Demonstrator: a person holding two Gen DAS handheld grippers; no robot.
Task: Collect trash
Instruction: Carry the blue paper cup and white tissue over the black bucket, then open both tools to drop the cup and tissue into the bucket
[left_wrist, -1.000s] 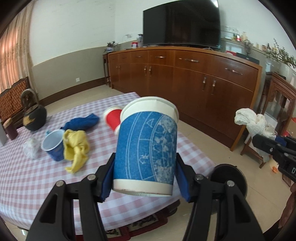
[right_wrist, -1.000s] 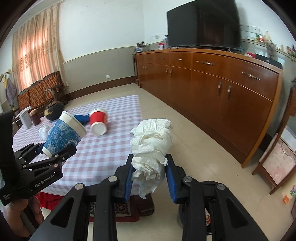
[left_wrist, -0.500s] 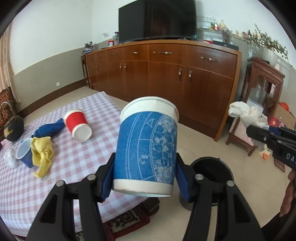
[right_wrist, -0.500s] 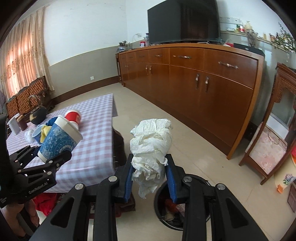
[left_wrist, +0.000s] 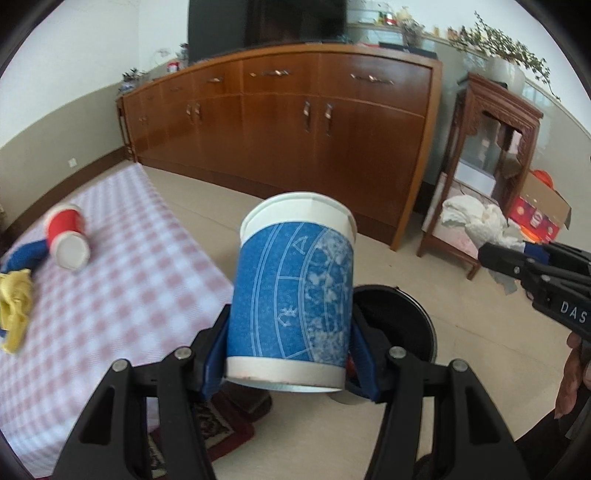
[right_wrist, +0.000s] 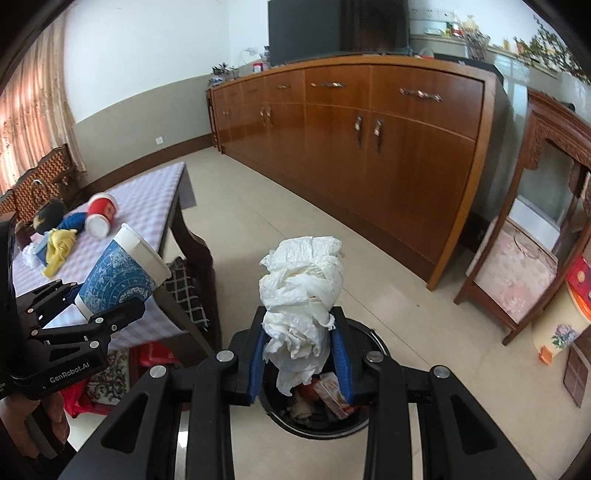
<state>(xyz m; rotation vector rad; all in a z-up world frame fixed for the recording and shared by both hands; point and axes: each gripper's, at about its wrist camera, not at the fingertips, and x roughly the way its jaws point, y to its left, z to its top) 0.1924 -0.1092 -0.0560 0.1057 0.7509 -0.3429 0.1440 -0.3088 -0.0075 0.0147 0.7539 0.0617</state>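
My left gripper (left_wrist: 288, 354) is shut on a blue-and-white paper cup (left_wrist: 295, 291), held rim-up past the table's corner; the same cup (right_wrist: 122, 277) shows at the left of the right wrist view. My right gripper (right_wrist: 301, 354) is shut on a crumpled white tissue wad (right_wrist: 301, 288), which hangs just above a round black trash bin (right_wrist: 362, 417) holding wrappers. In the left wrist view the bin (left_wrist: 406, 325) sits behind the cup, partly hidden. A red paper cup (left_wrist: 66, 238) lies on its side on the checked table (left_wrist: 122, 295).
A yellow cloth (left_wrist: 14, 306) and a blue cloth (left_wrist: 22, 256) lie beside the red cup. A long wooden sideboard (right_wrist: 369, 147) with a television stands behind. A carved wooden stand (right_wrist: 535, 229) and boxes are at the right. A chair (right_wrist: 192, 266) stands by the table.
Both grippers have swung right and downward, away from the table, and now hang by the bin, which has come into view beneath them. Cup and tissue stay gripped.
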